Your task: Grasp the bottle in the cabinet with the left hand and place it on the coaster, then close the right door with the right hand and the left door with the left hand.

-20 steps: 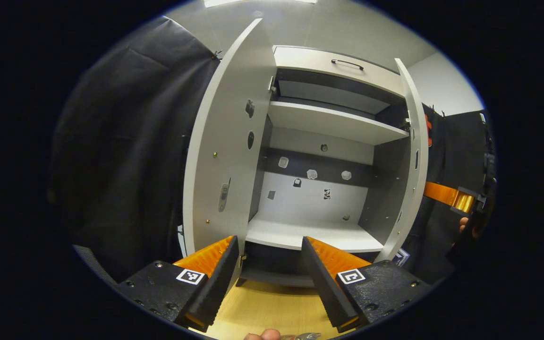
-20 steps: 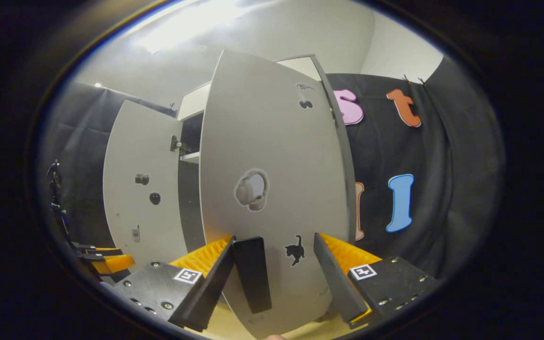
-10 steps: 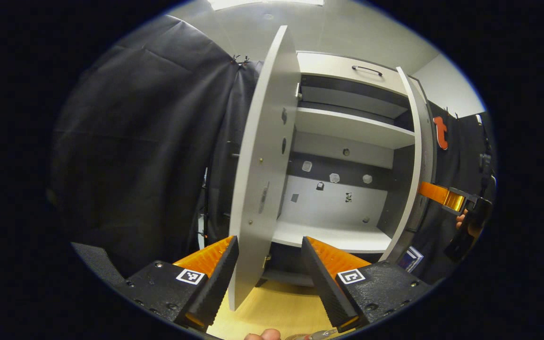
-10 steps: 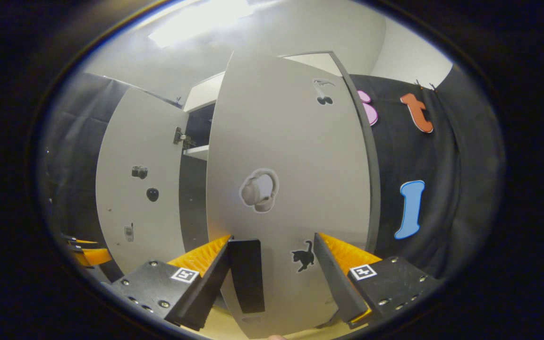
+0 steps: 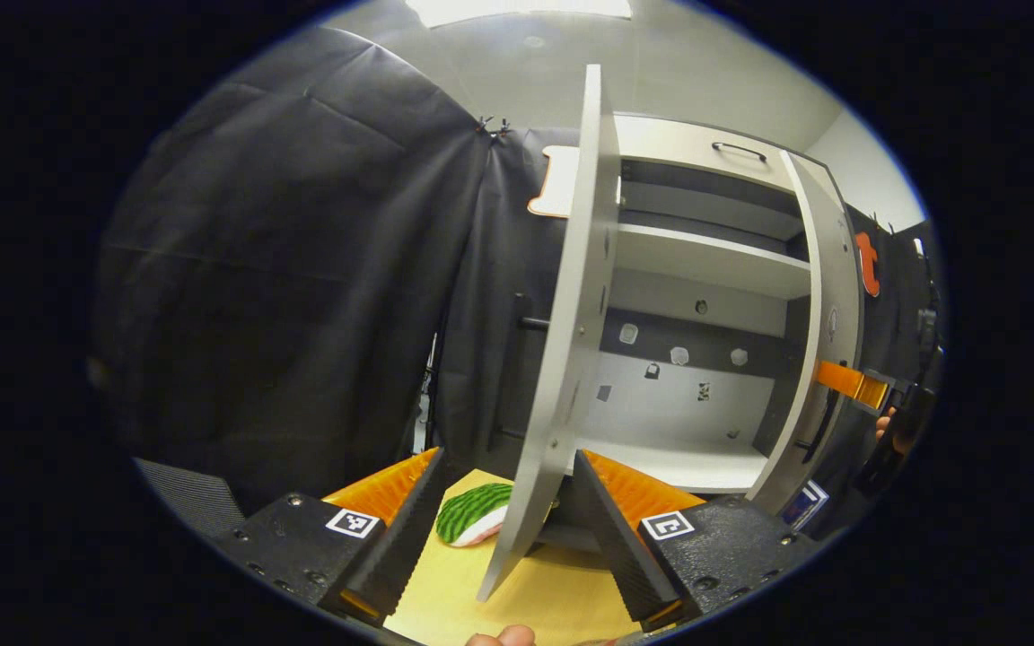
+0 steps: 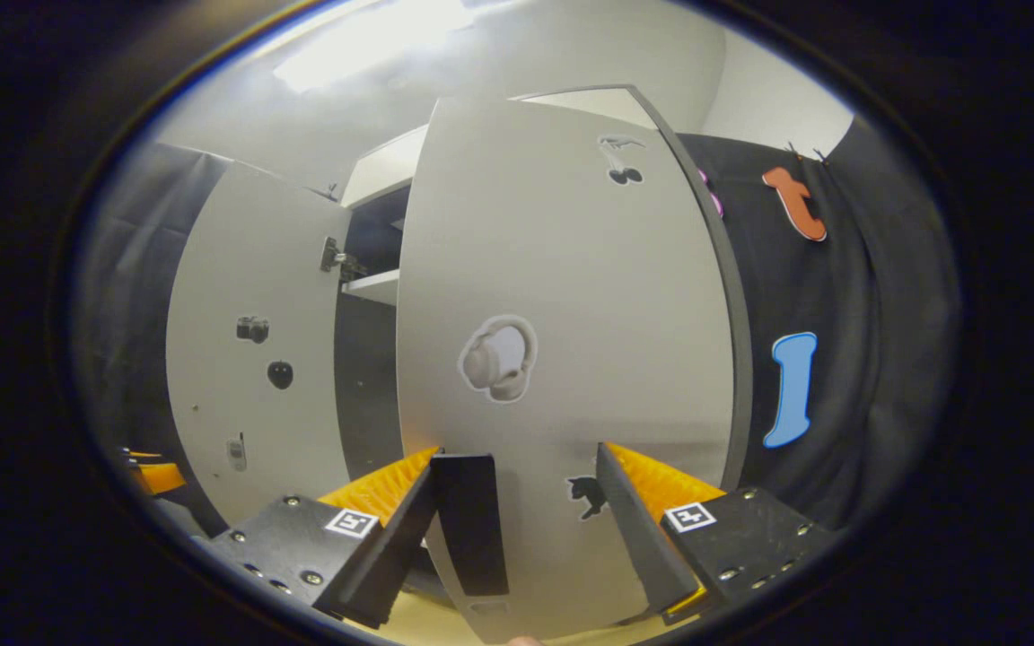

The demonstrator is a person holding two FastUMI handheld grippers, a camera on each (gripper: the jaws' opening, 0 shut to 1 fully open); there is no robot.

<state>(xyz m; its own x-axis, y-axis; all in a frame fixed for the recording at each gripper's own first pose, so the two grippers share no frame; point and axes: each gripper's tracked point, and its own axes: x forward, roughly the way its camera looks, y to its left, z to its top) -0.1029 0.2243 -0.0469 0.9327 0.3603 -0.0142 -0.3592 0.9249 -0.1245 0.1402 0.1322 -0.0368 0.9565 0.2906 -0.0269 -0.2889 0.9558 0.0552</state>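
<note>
My left gripper (image 5: 510, 456) is open, and the lower edge of the cabinet's left door (image 5: 571, 341) stands edge-on between its fingers. A watermelon-patterned coaster (image 5: 472, 525) lies on the wooden table just left of that door. Past the door I see the cabinet's white shelves (image 5: 705, 260). My right gripper (image 6: 519, 451) is open close against the outer face of the right door (image 6: 562, 296), whose black handle (image 6: 474, 525) sits beside the left finger. The right door (image 5: 827, 341) stands partly swung in, with the right gripper (image 5: 849, 381) behind it.
The left door's inner face (image 6: 248, 359) shows left of the right door, with the left gripper's orange finger (image 6: 153, 475) low beside it. Black cloth hangs on both sides of the cabinet. A drawer with a handle (image 5: 737, 148) tops the cabinet. The wooden table (image 5: 562, 597) runs under both doors.
My left gripper has moved left around the left door, which now stands edge-on between its fingers; the coaster came into view. The right door has swung further toward the cabinet.
</note>
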